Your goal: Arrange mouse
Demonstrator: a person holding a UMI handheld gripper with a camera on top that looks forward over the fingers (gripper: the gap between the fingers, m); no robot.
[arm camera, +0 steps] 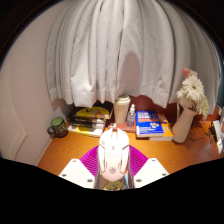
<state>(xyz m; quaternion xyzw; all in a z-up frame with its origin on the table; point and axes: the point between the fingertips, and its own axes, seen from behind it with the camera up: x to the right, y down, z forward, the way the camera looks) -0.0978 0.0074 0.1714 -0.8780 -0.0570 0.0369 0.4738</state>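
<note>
White curtains [115, 50] across the whole back, from ten to two o'clock, lower hems hidden behind the things on the desk. Below them, a brown wooden desk [60, 152], front part covered by the gripper. At nine o'clock a dark round jar [58, 127], label too small to read. Next to it, at about ten o'clock from the fingers, a pile of books [90, 117] with a yellow cover, titles not readable. Straight ahead at twelve o'clock a beige box [122, 108] and a small bottle [131, 116] just beside, partly hidden. At one o'clock a blue book [151, 125], lying flat. At three o'clock a pale vase [183, 125] with white flowers [192, 92], rightmost side cut off.

Nearest, the gripper [113, 172]: fingers narrow, closed on a white mouse [113, 152] with pink stripe, magenta pads [92, 158] pressing both sides. Mouse held above the desk, rear end hidden between the fingers.
</note>
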